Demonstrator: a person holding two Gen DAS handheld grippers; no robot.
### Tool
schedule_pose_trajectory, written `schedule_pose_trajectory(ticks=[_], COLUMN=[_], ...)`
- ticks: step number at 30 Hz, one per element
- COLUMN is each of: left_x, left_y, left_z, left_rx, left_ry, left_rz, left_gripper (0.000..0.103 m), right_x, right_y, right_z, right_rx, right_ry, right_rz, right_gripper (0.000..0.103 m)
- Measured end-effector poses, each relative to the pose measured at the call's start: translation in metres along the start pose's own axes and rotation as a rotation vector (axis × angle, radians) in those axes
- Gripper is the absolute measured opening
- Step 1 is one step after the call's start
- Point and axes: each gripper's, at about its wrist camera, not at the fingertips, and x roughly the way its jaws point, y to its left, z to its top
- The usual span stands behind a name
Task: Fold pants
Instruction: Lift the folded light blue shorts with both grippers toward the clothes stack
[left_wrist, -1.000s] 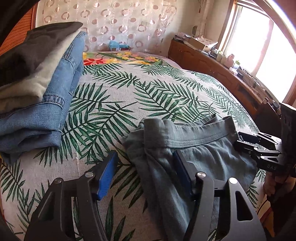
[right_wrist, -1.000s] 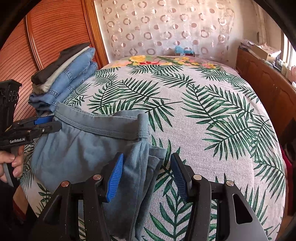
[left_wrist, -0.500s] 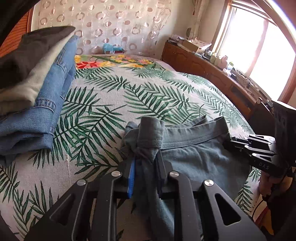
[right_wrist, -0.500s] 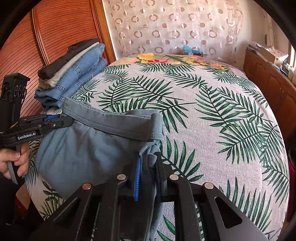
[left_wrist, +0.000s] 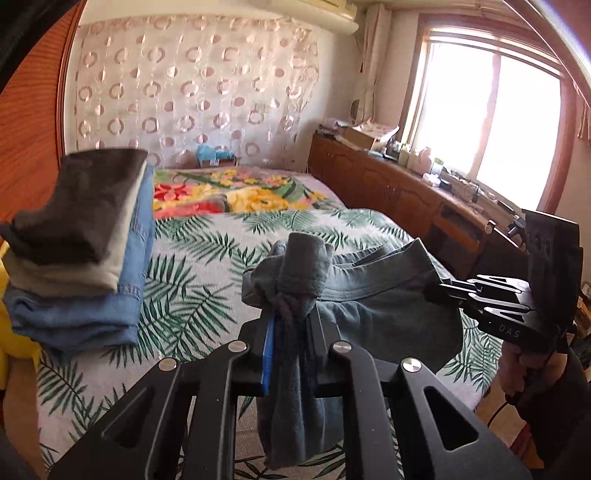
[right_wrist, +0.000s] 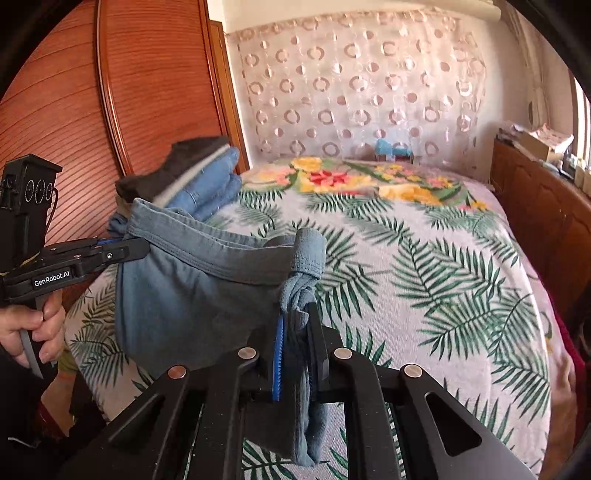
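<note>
The left gripper (left_wrist: 291, 332) and the right gripper (right_wrist: 299, 332) each pinch a bunched corner of the pants' (right_wrist: 192, 284) waistband, holding it above the bed (right_wrist: 424, 277). The grey-blue cotton sags between them, legs dangling out of view. The thick bunched cloth could slip from either pinch, or the hanging legs could twist and spoil the fold.

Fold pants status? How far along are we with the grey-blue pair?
Done: a stack of folded clothes sits on the bed. In hand: left gripper and right gripper are each shut on a waistband corner of the grey-blue pants, holding them up. Left: every fold on this pair, then stacking.
</note>
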Motion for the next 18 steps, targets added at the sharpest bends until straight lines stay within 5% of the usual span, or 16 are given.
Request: schedule_pose_trajectory(ticks=[18], left_x=[-0.046], left_y=[-0.001], left_z=[0.032], left_rx=[0.053], left_ry=[-0.147], left_rz=[0.032], left_gripper=[0.015], right_x=[-0.049], right_y=[0.014], right_z=[0.029], right_rx=[-0.090], right_ry=[-0.143], right_rz=[-0.007], right_gripper=[0.010])
